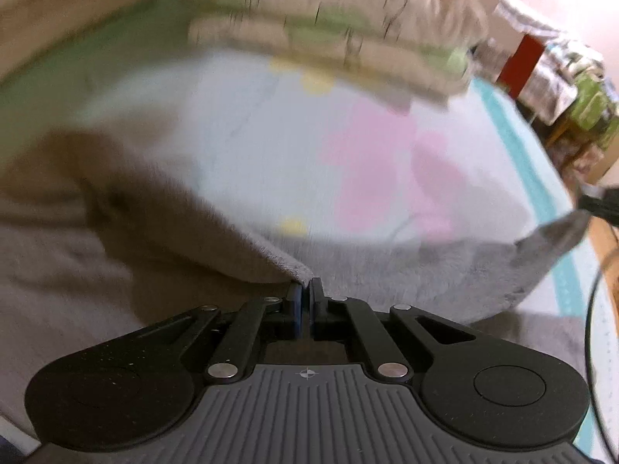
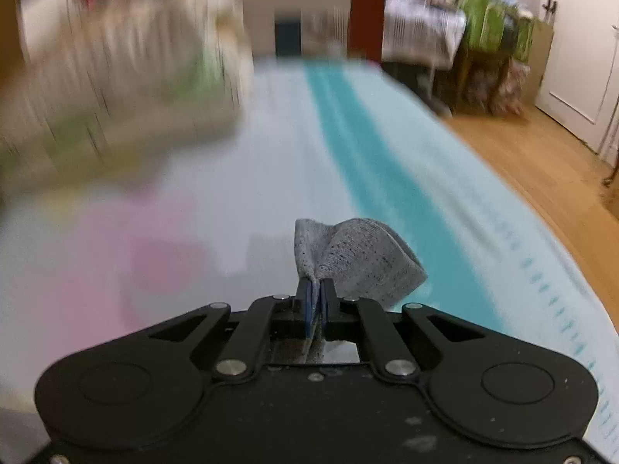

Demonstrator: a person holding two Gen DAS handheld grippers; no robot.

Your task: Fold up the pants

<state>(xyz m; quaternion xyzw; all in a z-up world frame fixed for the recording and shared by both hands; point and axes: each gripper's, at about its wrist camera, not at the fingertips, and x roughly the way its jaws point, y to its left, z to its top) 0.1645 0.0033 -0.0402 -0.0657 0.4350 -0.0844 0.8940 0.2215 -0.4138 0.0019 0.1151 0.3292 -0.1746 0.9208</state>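
The grey fleece pants (image 1: 406, 270) hang stretched above a bed with a pale blue cover (image 1: 240, 131). My left gripper (image 1: 307, 290) is shut on one edge of the pants, and the cloth runs left and right from it. In the left wrist view the far corner of the pants (image 1: 561, 232) rises to the right gripper, a dark shape at the frame edge. In the right wrist view my right gripper (image 2: 317, 290) is shut on a bunched grey corner of the pants (image 2: 359, 259). Both views are blurred by motion.
A stack of folded beige and green bedding (image 1: 340, 38) lies at the head of the bed. A teal stripe (image 2: 367, 162) runs along the cover. To the right are a wooden floor (image 2: 541, 162), a cluttered table (image 2: 445, 27) and a white door (image 2: 580, 58).
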